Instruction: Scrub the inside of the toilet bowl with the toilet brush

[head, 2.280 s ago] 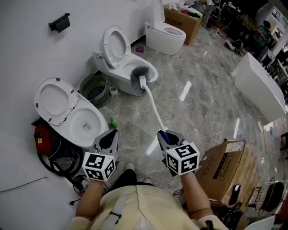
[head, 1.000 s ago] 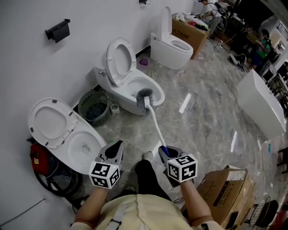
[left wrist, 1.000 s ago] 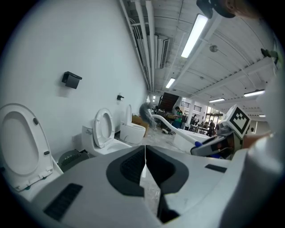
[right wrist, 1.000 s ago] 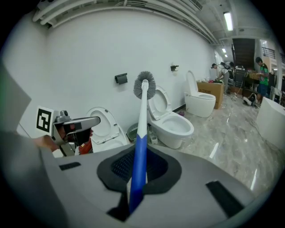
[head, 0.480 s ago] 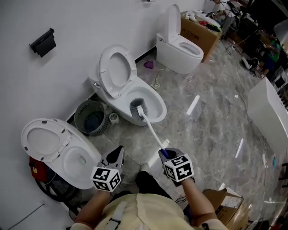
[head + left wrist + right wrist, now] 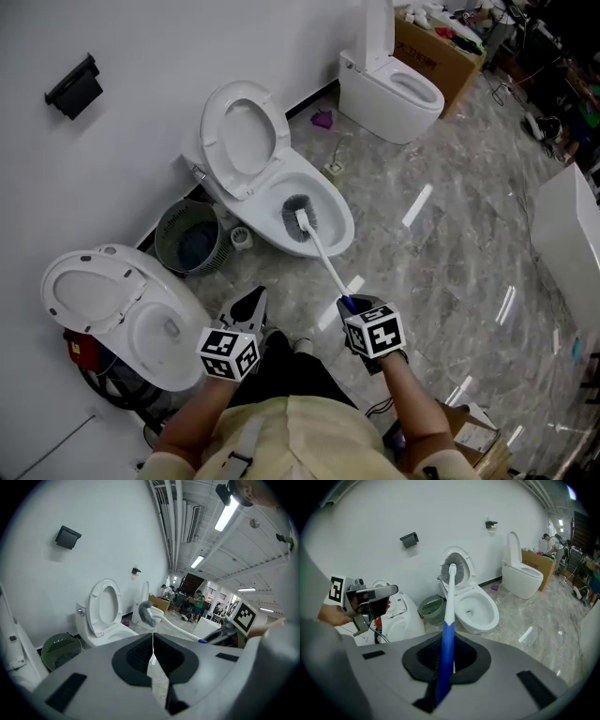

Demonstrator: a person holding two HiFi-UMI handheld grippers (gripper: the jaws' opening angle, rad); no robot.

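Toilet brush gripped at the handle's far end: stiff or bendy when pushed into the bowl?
Probably light: the right gripper holds the toilet brush by its blue end alone. The long thin handle likely flexes slightly under load. The bristle head should squash softly; the smooth grip may twist in the jaws.

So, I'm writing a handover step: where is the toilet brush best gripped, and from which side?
Grip the toilet brush at the blue end of its handle, coming from the person's side, jaws across the thin straight shaft. The bristle head points away over the toilet bowl; the right gripper is shut there.
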